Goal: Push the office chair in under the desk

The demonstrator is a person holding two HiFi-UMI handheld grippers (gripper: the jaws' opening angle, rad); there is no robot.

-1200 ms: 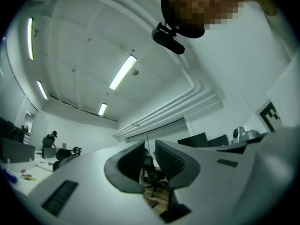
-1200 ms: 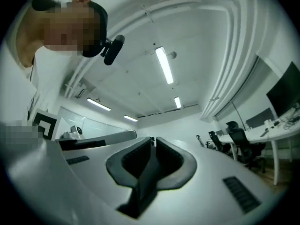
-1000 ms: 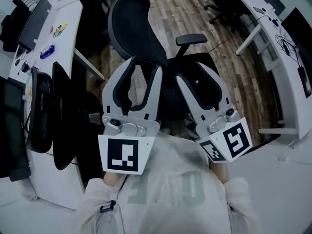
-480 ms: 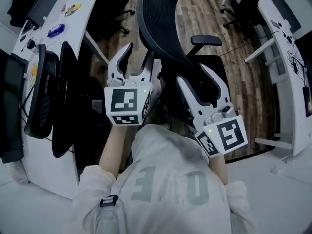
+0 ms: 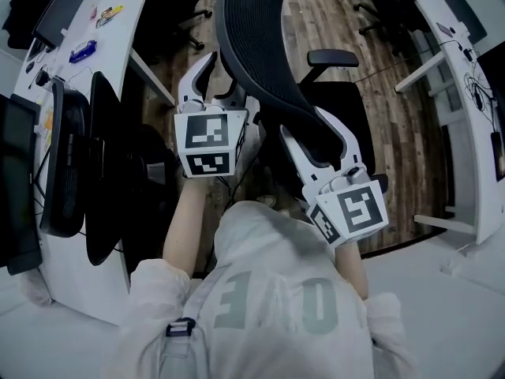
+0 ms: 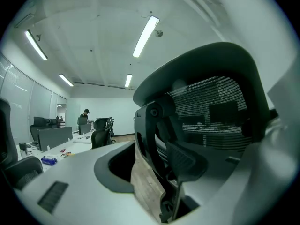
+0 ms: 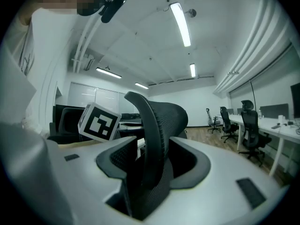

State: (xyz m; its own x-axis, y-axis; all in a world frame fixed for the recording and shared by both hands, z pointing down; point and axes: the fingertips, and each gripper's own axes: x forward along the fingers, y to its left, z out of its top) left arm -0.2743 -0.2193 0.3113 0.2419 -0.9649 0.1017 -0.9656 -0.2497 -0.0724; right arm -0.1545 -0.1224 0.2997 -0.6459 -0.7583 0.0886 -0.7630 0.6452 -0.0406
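Pale grey sweatshirt (image 5: 264, 247), large faded lettering (image 5: 278, 302), loose sleeves (image 5: 148, 290), small dark clip (image 5: 180, 327)

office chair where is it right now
Head view, centre: the office chair stands on the wood floor just right of the white desk, its backrest edge between the right gripper's open jaws.

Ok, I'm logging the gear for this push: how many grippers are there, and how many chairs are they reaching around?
Office chair: 1
Grippers: 2 (left gripper, jaws opening; right gripper, jaws apart; the chair's back is between each pair)
Total: 3
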